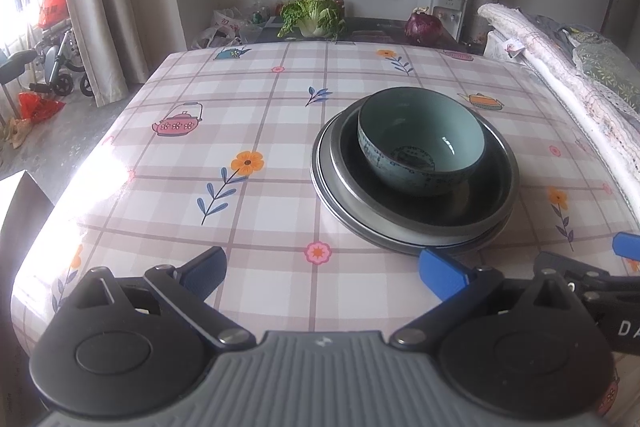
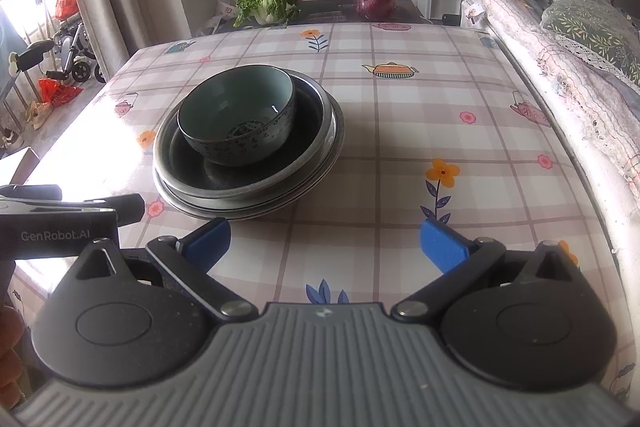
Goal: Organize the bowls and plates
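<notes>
Left wrist view has the left claw (image 1: 322,273) spread wide and holding nothing, low over the near tabletop (image 1: 256,115), with its right finger tip just at the near rim of the plates (image 1: 400,233). The bowl (image 1: 420,143) sits inside a dark dish (image 1: 492,203) that rests on those plates, right of centre and midway across the cloth. The stack looks done, so the main risk is in pulling away: the left claw's blue pad is close enough to catch the plate rim and slide or tip the pile, and the bowl sits off-centre toward the far left of the dish, so a jolt could rock it. The glossy cloth probably lets the plates skate. The right wrist view shows what the first cannot: the right claw (image 2: 324,245), equally wide and empty, near the tabletop edge with the stack to its far left, well apart from its fingers, plus the body of the left claw at the left edge. Only the left view shows the contact-close gap at the rim and one blue tip of the right claw at its right edge.
</notes>
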`<state>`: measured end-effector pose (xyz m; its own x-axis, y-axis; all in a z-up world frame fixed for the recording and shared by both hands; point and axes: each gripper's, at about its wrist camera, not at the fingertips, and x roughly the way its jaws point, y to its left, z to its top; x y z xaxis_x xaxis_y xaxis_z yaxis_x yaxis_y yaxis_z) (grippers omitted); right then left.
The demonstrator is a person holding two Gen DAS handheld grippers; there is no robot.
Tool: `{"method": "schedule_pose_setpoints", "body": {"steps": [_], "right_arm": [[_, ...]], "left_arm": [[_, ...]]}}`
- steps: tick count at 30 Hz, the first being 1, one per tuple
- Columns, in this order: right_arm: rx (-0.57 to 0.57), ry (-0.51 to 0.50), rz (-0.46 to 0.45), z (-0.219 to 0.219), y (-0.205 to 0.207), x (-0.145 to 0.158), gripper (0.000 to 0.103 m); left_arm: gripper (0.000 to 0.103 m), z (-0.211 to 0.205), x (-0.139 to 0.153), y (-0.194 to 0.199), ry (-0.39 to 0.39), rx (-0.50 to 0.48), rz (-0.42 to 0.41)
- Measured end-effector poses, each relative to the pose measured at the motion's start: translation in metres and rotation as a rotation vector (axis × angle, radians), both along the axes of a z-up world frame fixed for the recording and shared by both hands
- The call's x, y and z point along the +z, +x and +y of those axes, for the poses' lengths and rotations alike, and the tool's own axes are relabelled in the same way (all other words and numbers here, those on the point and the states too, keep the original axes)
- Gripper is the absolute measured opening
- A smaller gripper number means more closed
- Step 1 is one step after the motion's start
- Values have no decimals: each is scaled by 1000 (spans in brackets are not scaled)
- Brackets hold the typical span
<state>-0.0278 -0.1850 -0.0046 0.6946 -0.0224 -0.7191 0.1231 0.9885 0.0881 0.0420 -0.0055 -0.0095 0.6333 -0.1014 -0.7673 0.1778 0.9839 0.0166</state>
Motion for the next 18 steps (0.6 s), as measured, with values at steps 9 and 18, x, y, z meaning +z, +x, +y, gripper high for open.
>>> {"method": "schedule_pose_setpoints", "body": {"steps": [9,18], "right_arm": [[-8,-6,19,0,2,-3,102],[-13,-3,25,-3,2,-5,102]], "left_arm": [[103,-1,-4,0,-2,-11,20],[103,-4,-6,0,0,-22,29]]}}
